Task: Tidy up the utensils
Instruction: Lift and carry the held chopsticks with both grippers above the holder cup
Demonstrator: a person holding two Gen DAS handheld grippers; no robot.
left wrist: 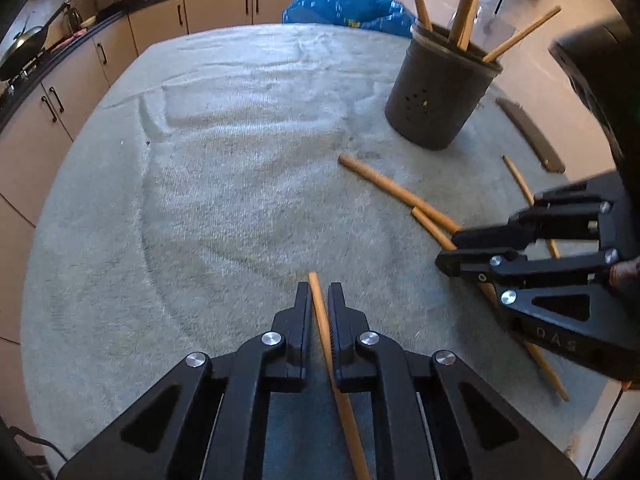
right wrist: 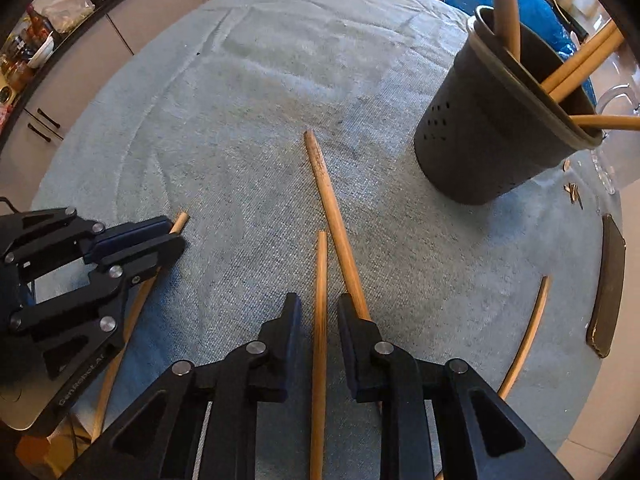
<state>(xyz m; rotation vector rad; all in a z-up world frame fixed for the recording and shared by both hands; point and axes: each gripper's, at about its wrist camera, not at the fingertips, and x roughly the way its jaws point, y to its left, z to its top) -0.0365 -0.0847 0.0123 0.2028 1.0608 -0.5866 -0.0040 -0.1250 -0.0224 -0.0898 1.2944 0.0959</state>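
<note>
Nearest to each camera lies a wooden stick between black fingers. The left hand-held gripper has its jaws drawn nearly together on a thin wooden handle, which runs back under the fingers; the pads seem to pinch it. The right hand-held gripper stands around a second handle, but a gap shows on both sides, so I judge it is not yet gripped. A thicker stick lies just beside this one and passes under the right finger; the jaws may catch it too, or push it aside. Both handles are taken near one end, so I think each could swing down or slip out when it is lifted. The two hand-held grippers are near each other on the towel-covered tabletop, and they could knock together on the way. Further right lie a thin curved stick and a dark flat piece. Beyond stands the dark holder, already with several handles leaning across its mouth; these may block a new utensil, and a hard push could tip it. Behind are a blue bag and kitchen cabinets.
</note>
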